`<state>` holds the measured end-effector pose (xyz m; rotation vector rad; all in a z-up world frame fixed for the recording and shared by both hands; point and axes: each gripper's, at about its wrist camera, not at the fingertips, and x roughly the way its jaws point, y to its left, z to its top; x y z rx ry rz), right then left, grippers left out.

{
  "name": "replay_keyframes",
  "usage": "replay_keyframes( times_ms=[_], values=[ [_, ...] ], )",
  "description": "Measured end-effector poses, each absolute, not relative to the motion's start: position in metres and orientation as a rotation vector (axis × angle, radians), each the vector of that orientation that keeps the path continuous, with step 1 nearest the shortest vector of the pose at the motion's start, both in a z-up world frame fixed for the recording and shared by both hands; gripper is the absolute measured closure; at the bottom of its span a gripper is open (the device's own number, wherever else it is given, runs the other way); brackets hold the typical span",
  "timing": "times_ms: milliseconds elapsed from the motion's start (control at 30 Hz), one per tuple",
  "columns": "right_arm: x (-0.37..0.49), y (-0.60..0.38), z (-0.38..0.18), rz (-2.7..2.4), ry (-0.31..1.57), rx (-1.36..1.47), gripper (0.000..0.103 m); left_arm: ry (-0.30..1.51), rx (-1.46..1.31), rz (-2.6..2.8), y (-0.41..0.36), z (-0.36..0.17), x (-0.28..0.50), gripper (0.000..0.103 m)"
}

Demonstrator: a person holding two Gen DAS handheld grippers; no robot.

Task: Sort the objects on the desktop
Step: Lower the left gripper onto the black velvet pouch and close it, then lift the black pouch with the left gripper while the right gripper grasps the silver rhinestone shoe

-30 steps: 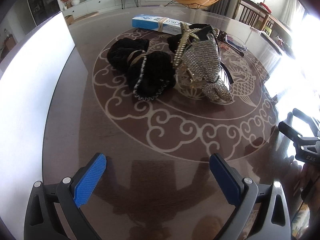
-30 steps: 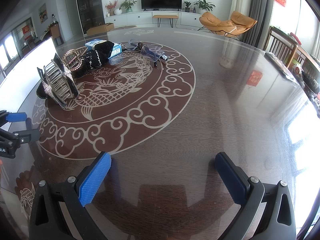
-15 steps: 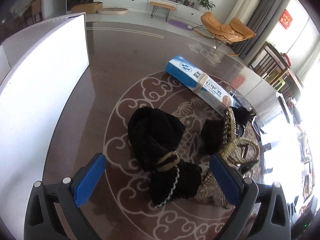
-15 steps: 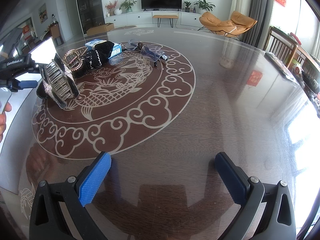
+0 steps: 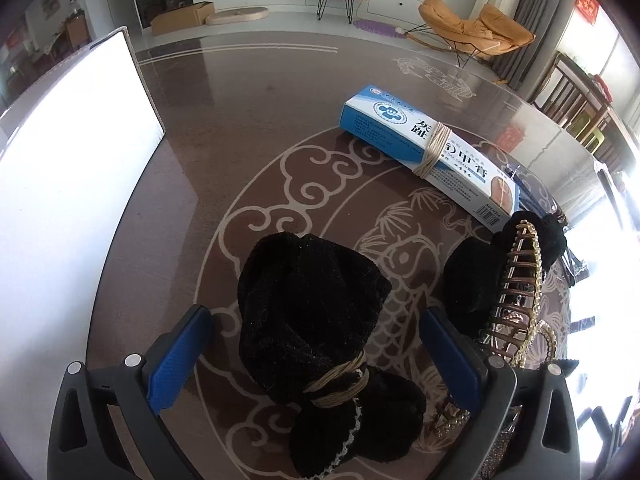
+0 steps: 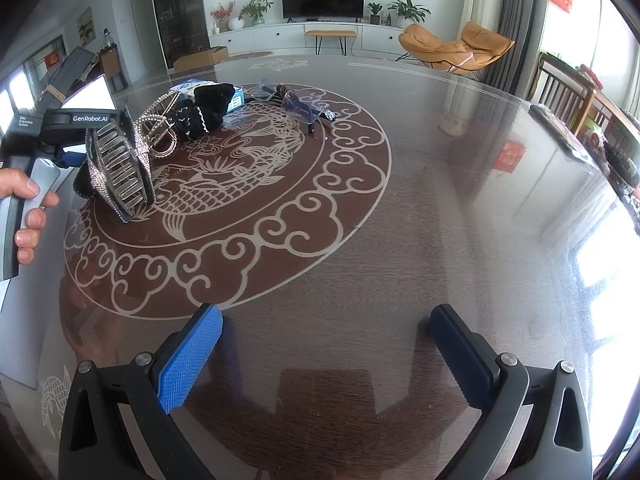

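My left gripper (image 5: 316, 350) is open, its blue pads on either side of a black velvet bundle (image 5: 312, 320) tied with tan cord, not touching it. A second black bundle (image 5: 476, 280) and a gold rhinestone hair claw (image 5: 520, 280) lie to its right. A blue and white medicine box (image 5: 424, 148) bound with cord lies farther back. My right gripper (image 6: 326, 354) is open and empty over bare table. Its view shows the left gripper's body (image 6: 60, 128), a silver hair claw (image 6: 120, 168), a black bundle (image 6: 204, 112) and clear glasses (image 6: 296, 104).
A white board (image 5: 68, 152) stands along the left side of the dark round table (image 6: 460, 220). Chairs and clutter line the far right edge. The living room lies behind.
My left gripper has moved forward and down over the pile until its open pads straddle the tied black bundle. My right gripper has not moved.
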<state>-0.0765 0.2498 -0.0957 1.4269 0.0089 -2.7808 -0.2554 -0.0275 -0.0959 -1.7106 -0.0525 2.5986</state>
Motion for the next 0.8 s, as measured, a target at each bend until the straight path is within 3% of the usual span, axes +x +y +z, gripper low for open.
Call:
replay_keyframes(
  times_ms=[500, 567, 633, 700, 800],
  values=[
    [-0.076, 0.248, -0.095, -2.78, 0.002, 1.424, 0.0, 0.057, -1.616, 2.642, -0.042, -0.102, -0.241, 0.0],
    [-0.076, 0.248, -0.095, -2.78, 0.002, 1.424, 0.0, 0.061, -1.576, 2.663, -0.049, -0.099, -0.235, 0.013],
    [-0.076, 0.248, -0.095, -2.78, 0.004, 1.425, 0.0, 0.066, -1.538, 2.676, -0.052, -0.094, -0.23, 0.044],
    [-0.075, 0.247, -0.096, -2.78, 0.004, 1.424, 0.0, 0.085, -1.519, 2.67, -0.054, -0.093, -0.224, 0.062],
    [-0.076, 0.247, -0.096, -2.78, 0.003, 1.424, 0.0, 0.116, -1.484, 2.668, -0.055, -0.093, -0.205, 0.064]
  ],
)
